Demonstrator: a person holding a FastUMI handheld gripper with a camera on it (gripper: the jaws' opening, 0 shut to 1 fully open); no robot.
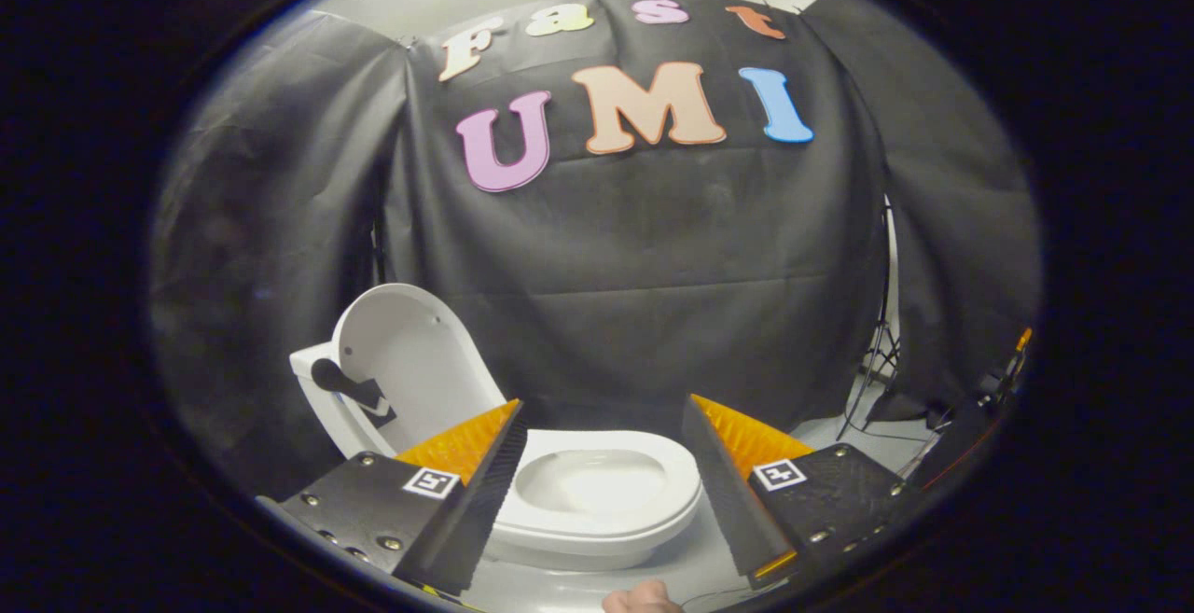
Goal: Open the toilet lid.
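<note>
Gripper view showed your black, orange-backed gripper (602, 473) spread wide, grasping nothing. Between its fingers and just beyond them sat the white oval toilet seat (606, 492), its bowl exposed. Farther back-left, the white plastic toilet lid (410, 361) stood raised upright before the black cloth wall (653, 268).

Dim, perhaps top-lit scene; strong fisheye bending at edges.

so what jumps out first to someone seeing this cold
The white toilet sits just ahead of the gripper, its bowl framed by the open, empty fingers. Its lid already stands upright beyond the left finger, with a black handle fixed to it. Light-stand legs show beyond the right finger against the black cloth.
</note>
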